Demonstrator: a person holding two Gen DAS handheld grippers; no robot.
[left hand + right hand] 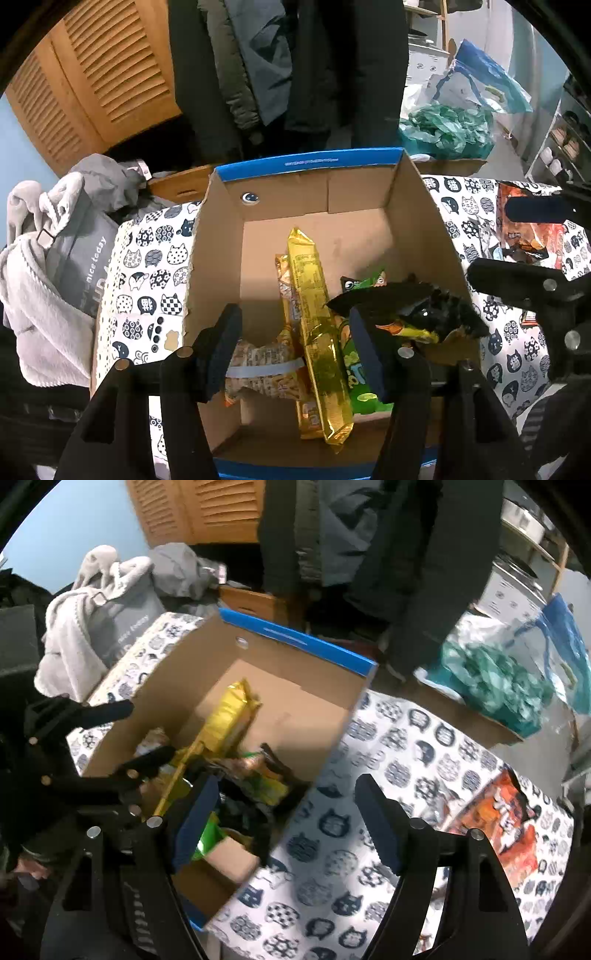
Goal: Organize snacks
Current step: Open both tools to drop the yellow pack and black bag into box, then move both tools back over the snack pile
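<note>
A heap of grey clothes (55, 258) lies off the table's left edge. The table (147, 266), under a cat-print cloth, carries an open cardboard box (218, 258) with a blue rim, set toward its left and back edges.

The left gripper (295, 354) hangs over the near end of the box with its jaws wide and nothing between them. Inside the box, by the near left corner, lies a pale snack pack (258, 369). Just right of it a long gold pack (314, 325) runs from the near wall toward the back, lying over an orange-gold pack (286, 295). A green pack (358, 384) sits right of the gold one at the near end. A black pack (424, 310) rests against the box's right wall, partly on top of the green one.

The right gripper (284, 823) is over the box's right wall, near the front corner, jaws wide and empty; its left finger is above the box, its right finger above the cloth. Toward the table's right edge an orange snack bag (506, 830) lies flat on the cloth, well apart from the box. Beyond the table's far right corner sits a teal plastic bag (491, 679).
</note>
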